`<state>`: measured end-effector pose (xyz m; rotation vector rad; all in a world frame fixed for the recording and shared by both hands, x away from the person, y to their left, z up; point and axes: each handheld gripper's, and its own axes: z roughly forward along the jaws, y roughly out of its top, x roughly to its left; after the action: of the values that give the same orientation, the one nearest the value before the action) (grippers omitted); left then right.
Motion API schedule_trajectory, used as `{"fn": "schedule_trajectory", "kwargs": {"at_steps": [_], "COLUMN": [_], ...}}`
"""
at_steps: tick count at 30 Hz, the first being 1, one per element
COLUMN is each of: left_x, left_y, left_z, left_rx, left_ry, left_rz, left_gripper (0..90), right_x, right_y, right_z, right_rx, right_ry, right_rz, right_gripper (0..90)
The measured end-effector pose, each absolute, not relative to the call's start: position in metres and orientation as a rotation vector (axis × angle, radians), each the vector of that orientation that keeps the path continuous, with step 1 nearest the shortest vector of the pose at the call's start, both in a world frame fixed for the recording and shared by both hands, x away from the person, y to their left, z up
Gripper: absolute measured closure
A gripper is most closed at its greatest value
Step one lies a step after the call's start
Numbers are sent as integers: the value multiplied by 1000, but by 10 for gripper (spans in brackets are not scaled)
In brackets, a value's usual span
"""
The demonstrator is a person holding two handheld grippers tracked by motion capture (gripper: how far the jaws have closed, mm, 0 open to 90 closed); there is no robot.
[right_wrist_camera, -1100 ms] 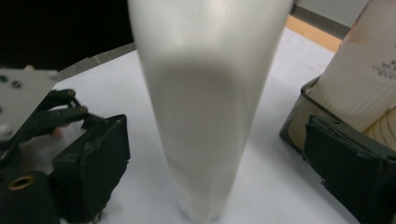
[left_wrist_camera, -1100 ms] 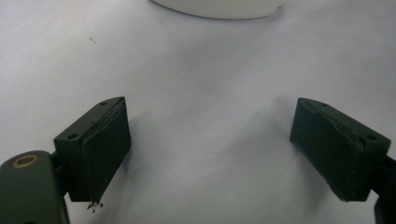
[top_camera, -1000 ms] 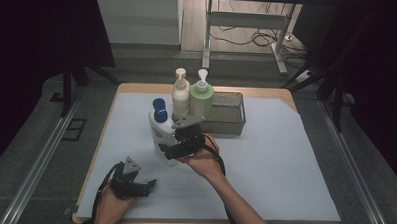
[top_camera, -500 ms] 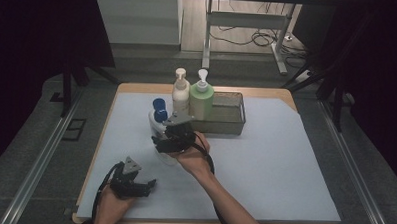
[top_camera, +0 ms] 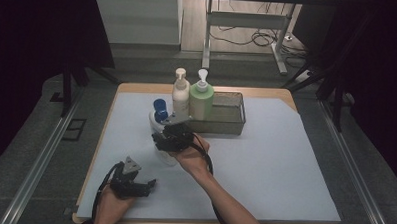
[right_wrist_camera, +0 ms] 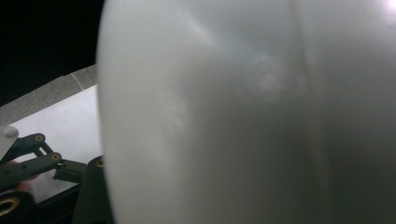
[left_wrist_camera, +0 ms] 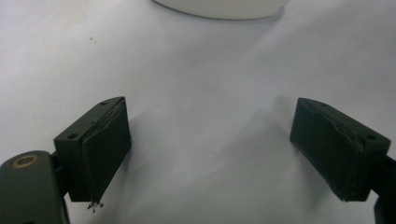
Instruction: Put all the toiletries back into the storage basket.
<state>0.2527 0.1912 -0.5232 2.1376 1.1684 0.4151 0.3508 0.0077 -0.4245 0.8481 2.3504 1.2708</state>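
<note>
Right gripper [top_camera: 166, 140] sits against the white bottle [top_camera: 160, 135] at the middle of the table; its jaws have just been closing with the bottle between them, but whether the pads press on it I cannot tell. That bottle has a pale, smooth, rounded body and a blue cap [top_camera: 160, 105], and it stands upright on the white mat [top_camera: 285, 160], just in front of the mesh tray [top_camera: 226, 115]. Up close its wall [right_wrist_camera: 243, 112] looks matte and greyish-white. A cream pump bottle [top_camera: 180, 94] and a green pump bottle [top_camera: 201, 99] stand at the tray's left end. Left gripper [top_camera: 146, 184] rests low near the table's front edge, jaws apart over bare mat.
</note>
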Motion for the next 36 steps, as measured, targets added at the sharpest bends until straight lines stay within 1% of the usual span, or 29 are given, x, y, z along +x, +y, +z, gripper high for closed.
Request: {"fn": "schedule_trajectory", "kwargs": {"at_steps": [13, 36], "left_x": [253, 253], "left_y": [191, 191], "left_z": [-523, -523], "left_rx": [2135, 2134], "left_ry": [1172, 1171], "left_rz": [418, 417], "left_gripper": [122, 122], "right_x": [338, 322], "right_y": [-6, -67], "right_z": [-406, -380], "right_rx": [802, 780], "right_ry": [2390, 2392], "right_rz": [1268, 1258], "right_gripper": [403, 404]}}
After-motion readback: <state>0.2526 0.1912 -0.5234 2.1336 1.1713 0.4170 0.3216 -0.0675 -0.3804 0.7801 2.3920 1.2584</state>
